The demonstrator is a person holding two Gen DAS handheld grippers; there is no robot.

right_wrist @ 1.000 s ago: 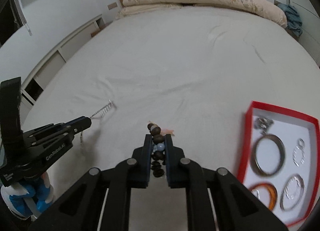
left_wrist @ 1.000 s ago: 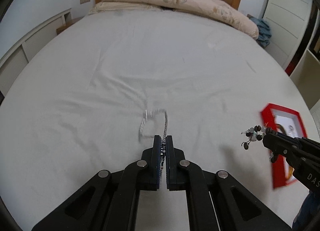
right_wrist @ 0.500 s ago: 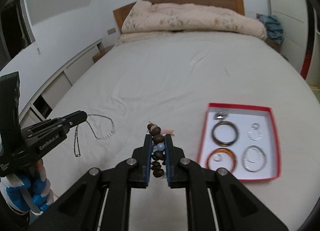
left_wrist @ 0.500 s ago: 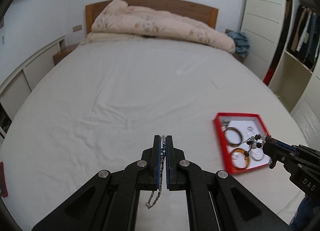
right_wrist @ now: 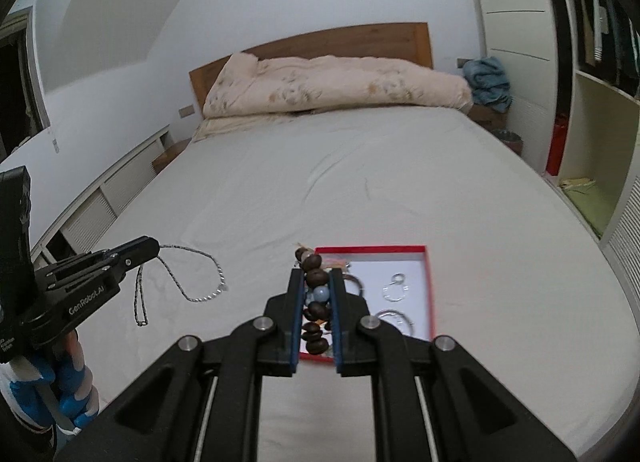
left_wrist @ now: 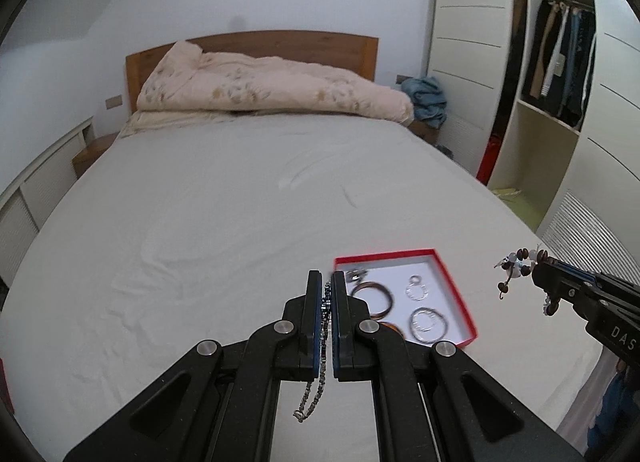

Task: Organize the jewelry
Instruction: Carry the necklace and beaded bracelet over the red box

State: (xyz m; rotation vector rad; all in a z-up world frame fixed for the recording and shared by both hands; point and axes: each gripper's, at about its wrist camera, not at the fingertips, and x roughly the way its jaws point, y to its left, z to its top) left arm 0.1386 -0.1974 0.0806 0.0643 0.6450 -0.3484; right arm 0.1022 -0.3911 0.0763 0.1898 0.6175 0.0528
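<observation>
- Left gripper [left_wrist: 327, 294] clenched on silver chain necklace [right_wrist: 188, 274], held above white bedsheet [left_wrist: 220, 201]; chain loops hanging down, long axis roughly vertical, tail dangling near side.
- Right gripper [right_wrist: 317, 290] clenched on brown bead bracelet [right_wrist: 315, 302], strand lengthwise between fingers, far end poking past tips.
- Red jewelry tray [left_wrist: 456, 294] on bed, right of left gripper, holding bangles [left_wrist: 374, 294] and rings.

The left gripper [left_wrist: 328, 294] covers the 9 o'clock edge of the red tray [left_wrist: 452, 286]. The orange bangle [left_wrist: 394, 326] shows only a sliver. In the right wrist view, the right gripper [right_wrist: 318, 290] hides the tray's 7 o'clock half, and its small charms are too blurred to identify.
</observation>
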